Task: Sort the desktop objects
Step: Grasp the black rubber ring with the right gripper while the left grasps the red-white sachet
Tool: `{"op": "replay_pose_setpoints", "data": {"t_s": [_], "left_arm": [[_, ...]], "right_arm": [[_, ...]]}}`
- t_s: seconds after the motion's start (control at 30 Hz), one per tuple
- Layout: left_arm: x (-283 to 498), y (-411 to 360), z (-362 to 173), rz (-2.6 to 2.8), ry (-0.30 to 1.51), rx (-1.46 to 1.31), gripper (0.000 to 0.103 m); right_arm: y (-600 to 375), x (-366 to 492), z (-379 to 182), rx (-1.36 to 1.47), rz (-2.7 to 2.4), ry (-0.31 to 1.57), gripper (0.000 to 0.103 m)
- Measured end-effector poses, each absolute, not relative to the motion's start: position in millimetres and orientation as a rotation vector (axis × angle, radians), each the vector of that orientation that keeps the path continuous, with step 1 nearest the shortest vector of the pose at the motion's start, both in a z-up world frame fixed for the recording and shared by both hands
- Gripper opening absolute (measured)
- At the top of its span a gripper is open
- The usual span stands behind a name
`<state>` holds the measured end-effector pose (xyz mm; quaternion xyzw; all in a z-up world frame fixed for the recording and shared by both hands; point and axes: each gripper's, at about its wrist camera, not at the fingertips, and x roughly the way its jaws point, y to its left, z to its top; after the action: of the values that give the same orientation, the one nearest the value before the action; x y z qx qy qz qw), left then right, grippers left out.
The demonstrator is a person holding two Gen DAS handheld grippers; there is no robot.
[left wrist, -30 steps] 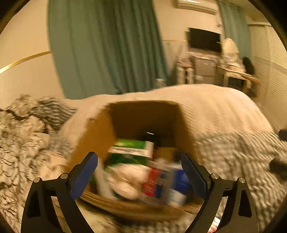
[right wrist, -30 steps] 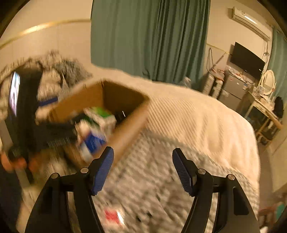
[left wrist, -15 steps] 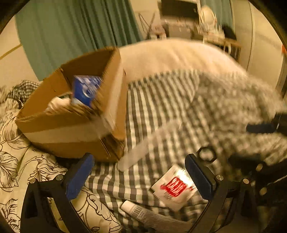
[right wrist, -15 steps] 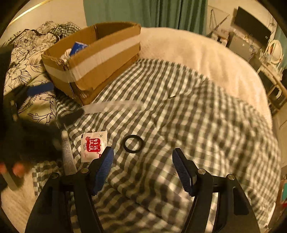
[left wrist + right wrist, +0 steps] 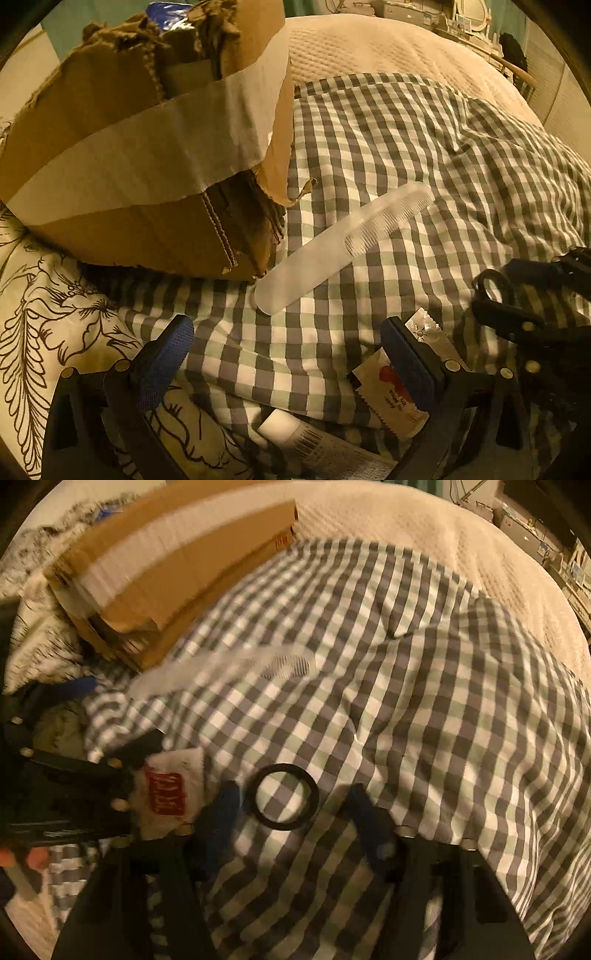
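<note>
Closing: right gripper [image 5: 291, 812] has dropped onto the black ring [image 5: 282, 796]; jaws narrowing around it, not yet pinching.
Left gripper [image 5: 284, 354]: spread wide, lowered over the sachet [image 5: 391, 387], empty.
Comb [image 5: 343, 247]: flat on the checked bedcover [image 5: 424, 147], handle nearest, teeth end pointing away-right, beside the cardboard box [image 5: 140, 155].

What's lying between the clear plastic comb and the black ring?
Only bare checked cloth between the clear plastic comb and black ring, per the right wrist view.
</note>
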<state>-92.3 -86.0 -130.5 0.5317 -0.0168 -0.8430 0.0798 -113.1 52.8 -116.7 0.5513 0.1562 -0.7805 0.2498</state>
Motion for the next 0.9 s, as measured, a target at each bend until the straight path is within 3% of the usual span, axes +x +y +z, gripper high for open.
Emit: {"op": "replay_pose_setpoints", "data": {"t_s": [0.03, 0.1, 0.13, 0.47, 0.53, 0.6, 0.63, 0.67, 0.7, 0.9], "left_arm": [[-91, -84, -129, -2.53, -0.056, 1.589, 0.103], [-88, -77, -126, -2.565, -0.081, 1.594, 0.103], [-86, -72, -125, -2.586, -0.098, 1.606, 0.103], [-75, -4, -144, -2.674, -0.469, 1.777, 0.102], [-69, -7, -146, -2.699, -0.43, 1.797, 0.089], [-66, -8, -144, -2.719, -0.402, 1.81, 0.052], [-65, -7, -143, -2.728, -0.4, 1.82, 0.04], [-64, -6, -142, -2.732, -0.408, 1.823, 0.014], [-63, -3, -140, -2.728, -0.441, 1.804, 0.006], [-49, -1, -120, -2.824, -0.465, 1.669, 0.004]], "right_arm": [[51, -112, -118, 1.504, -2.126, 0.444, 0.045], [49, -109, -116, 1.498, -2.125, 0.455, 0.01], [49, -108, -113, 1.488, -2.129, 0.45, 0.007], [76, -101, -75, 1.403, -2.275, 0.389, 0.006], [80, -102, -73, 1.41, -2.276, 0.374, 0.006], [82, -101, -75, 1.414, -2.272, 0.37, 0.006], [83, -102, -75, 1.412, -2.276, 0.372, 0.006], [83, -101, -75, 1.413, -2.276, 0.372, 0.006], [84, -101, -74, 1.415, -2.274, 0.372, 0.006], [81, -101, -75, 1.408, -2.279, 0.38, 0.006]]}}
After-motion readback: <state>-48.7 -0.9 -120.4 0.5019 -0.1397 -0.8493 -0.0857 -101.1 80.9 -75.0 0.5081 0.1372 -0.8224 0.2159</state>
